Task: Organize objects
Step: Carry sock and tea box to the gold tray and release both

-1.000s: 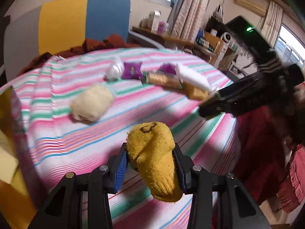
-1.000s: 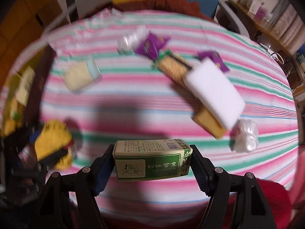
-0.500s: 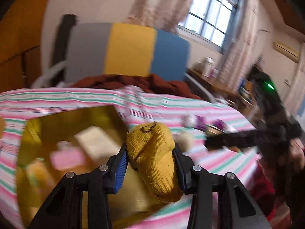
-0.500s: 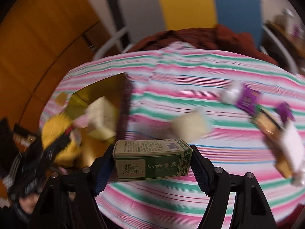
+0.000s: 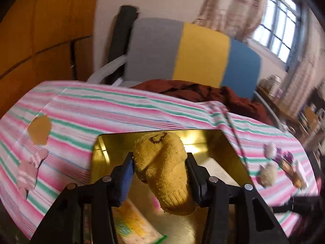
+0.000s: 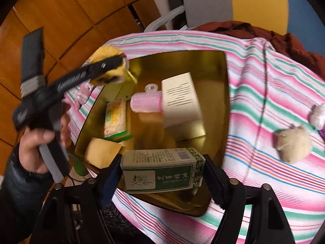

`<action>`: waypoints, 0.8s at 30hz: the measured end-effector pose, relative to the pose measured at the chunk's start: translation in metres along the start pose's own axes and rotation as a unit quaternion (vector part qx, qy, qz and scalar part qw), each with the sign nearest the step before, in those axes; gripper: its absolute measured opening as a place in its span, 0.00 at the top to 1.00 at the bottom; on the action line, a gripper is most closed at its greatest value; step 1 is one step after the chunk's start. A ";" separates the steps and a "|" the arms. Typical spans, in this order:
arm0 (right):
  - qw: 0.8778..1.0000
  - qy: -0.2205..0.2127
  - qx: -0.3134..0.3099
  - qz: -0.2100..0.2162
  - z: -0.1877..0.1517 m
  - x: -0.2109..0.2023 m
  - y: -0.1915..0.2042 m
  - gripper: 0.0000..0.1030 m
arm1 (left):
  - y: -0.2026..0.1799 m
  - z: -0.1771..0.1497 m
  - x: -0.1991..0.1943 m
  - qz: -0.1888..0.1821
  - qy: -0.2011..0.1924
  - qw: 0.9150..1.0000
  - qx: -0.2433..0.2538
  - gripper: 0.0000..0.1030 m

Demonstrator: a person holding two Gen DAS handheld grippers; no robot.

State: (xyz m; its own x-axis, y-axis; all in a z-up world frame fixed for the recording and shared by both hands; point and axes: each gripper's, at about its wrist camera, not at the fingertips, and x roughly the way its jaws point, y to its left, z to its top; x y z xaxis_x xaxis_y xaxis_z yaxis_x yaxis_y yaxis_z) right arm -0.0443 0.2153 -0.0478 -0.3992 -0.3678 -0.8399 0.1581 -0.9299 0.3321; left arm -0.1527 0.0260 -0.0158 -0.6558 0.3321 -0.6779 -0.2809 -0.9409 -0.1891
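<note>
Left claw point(image 5: 160, 175) pinches yellow sock point(image 5: 164, 170), toe hanging down; right claw point(image 6: 162, 169) grips green box point(image 6: 162, 169) (long axis crosswise) over gold tray point(image 6: 215, 77).

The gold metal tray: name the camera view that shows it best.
The right wrist view. It looks down on the gold metal tray, showing nearly its whole rim and the boxes and pink roll inside. In the left wrist view the tray is largely hidden behind the left gripper and its yellow knitted sock; only the far rim and corners show.
</note>
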 end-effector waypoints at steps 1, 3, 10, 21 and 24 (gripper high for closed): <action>1.000 0.000 0.003 0.004 0.000 0.002 0.001 0.04 | 0.005 0.001 0.003 -0.002 0.005 1.000 -0.007 0.47; 1.000 -0.002 0.010 0.016 -0.001 0.005 0.003 0.02 | 0.015 0.002 0.007 0.003 0.013 1.000 -0.028 0.46; 1.000 0.003 0.024 0.018 -0.006 0.012 0.002 0.01 | 0.023 -0.004 -0.006 0.005 -0.002 0.999 -0.041 0.35; 0.998 -0.054 -0.001 -0.042 -0.017 -0.009 0.012 0.01 | -0.005 -0.040 -0.053 0.042 -0.034 0.999 -0.005 0.35; 0.996 -0.074 0.002 -0.059 -0.020 -0.014 0.013 0.01 | -0.014 -0.049 -0.063 0.043 -0.037 0.998 0.005 0.35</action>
State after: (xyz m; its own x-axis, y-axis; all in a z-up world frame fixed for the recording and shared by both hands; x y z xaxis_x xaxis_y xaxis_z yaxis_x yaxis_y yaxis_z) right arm -0.0187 0.2087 -0.0409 -0.5430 -0.2518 -0.8011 0.0982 -0.9665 0.2372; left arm -0.0731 0.0153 -0.0057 -0.7272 0.2537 -0.6378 -0.2274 -0.9658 -0.1249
